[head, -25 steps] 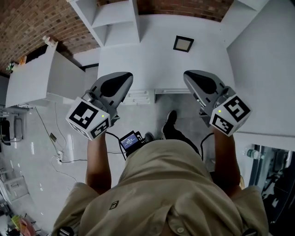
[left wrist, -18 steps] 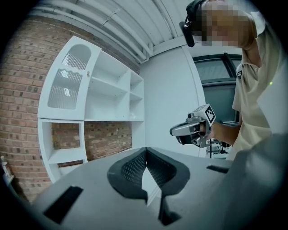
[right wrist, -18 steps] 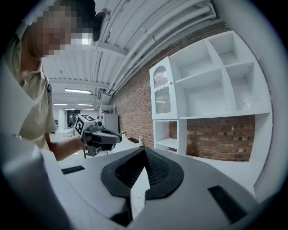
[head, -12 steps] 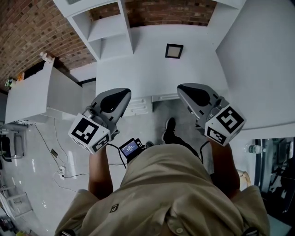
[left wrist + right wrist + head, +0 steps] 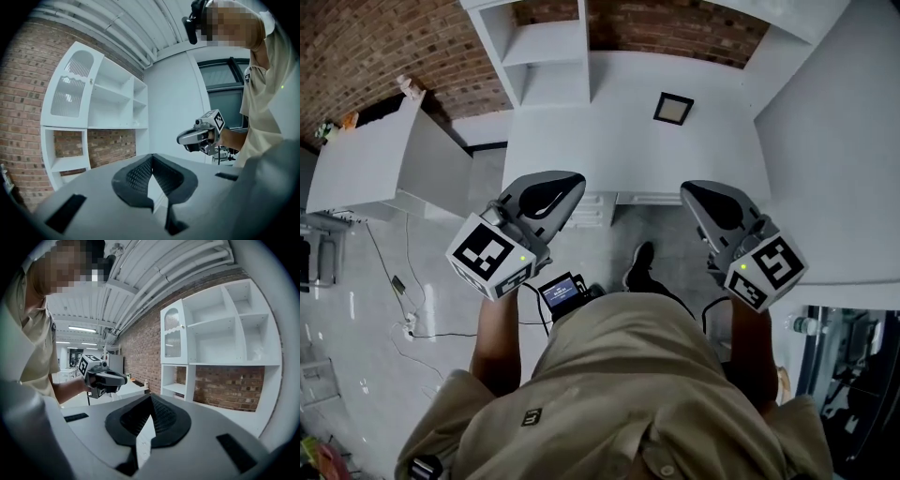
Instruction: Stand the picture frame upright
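The picture frame (image 5: 673,109) lay flat on the white table (image 5: 581,141), toward its far side and right of centre. It had not been stood up, and the task appeared not yet begun.

The left gripper (image 5: 566,185) and the right gripper (image 5: 697,195) were held level over the table's near edge, apart from each other and well short of the frame. The left gripper's fingers (image 5: 136,178) were pressed together with nothing between them. The right gripper's fingers (image 5: 161,417) were likewise together and empty.

Judgement: this was an approach posture, hands squared to the table. The fingers would have to part before any grasp of the frame's edge.
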`<control>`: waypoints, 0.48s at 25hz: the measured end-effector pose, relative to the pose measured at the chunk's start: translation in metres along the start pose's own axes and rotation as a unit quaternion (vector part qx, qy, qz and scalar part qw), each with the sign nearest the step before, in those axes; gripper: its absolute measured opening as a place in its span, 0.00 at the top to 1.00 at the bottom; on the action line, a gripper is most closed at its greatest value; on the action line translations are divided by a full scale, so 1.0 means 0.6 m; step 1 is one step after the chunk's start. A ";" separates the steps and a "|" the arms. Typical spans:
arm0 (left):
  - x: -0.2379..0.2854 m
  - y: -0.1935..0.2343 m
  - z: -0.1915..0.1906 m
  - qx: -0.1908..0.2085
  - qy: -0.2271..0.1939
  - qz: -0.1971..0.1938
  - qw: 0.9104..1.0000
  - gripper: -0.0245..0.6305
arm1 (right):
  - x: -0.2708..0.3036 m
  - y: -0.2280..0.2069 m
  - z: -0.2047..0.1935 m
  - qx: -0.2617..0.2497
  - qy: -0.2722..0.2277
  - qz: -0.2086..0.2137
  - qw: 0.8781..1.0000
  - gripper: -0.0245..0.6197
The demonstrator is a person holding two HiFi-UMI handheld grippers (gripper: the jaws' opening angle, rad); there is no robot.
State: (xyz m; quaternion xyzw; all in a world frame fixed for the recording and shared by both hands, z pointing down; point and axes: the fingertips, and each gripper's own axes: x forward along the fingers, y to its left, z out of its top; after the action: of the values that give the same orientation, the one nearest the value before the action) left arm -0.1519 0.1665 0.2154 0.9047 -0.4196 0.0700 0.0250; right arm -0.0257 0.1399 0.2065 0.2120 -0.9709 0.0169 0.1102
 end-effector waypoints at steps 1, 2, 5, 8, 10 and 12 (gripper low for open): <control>-0.001 0.003 0.000 0.000 -0.001 0.002 1.000 0.95 | 0.001 0.000 0.001 0.001 0.001 0.000 1.000 0.96; -0.002 0.006 -0.001 -0.001 -0.003 0.004 1.000 0.95 | 0.003 0.001 0.000 0.002 0.002 0.000 1.000 0.96; -0.007 0.014 -0.012 -0.008 -0.002 0.012 1.000 0.95 | 0.010 0.002 -0.007 0.004 0.010 0.006 1.000 0.96; -0.010 0.020 -0.031 -0.017 0.001 0.019 1.000 0.95 | 0.019 0.004 -0.020 0.006 0.019 0.014 1.000 0.96; -0.013 0.021 -0.042 -0.023 0.003 0.021 1.000 0.95 | 0.025 0.007 -0.026 0.007 0.024 0.019 1.000 0.96; -0.014 0.022 -0.051 -0.028 0.005 0.023 0.999 0.95 | 0.030 0.009 -0.030 0.008 0.028 0.023 0.999 0.96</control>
State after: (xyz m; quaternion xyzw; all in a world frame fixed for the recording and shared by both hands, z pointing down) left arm -0.1706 0.1678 0.2444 0.8931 -0.4423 0.0637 0.0511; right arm -0.0401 0.1391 0.2282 0.1899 -0.9718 0.0332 0.1356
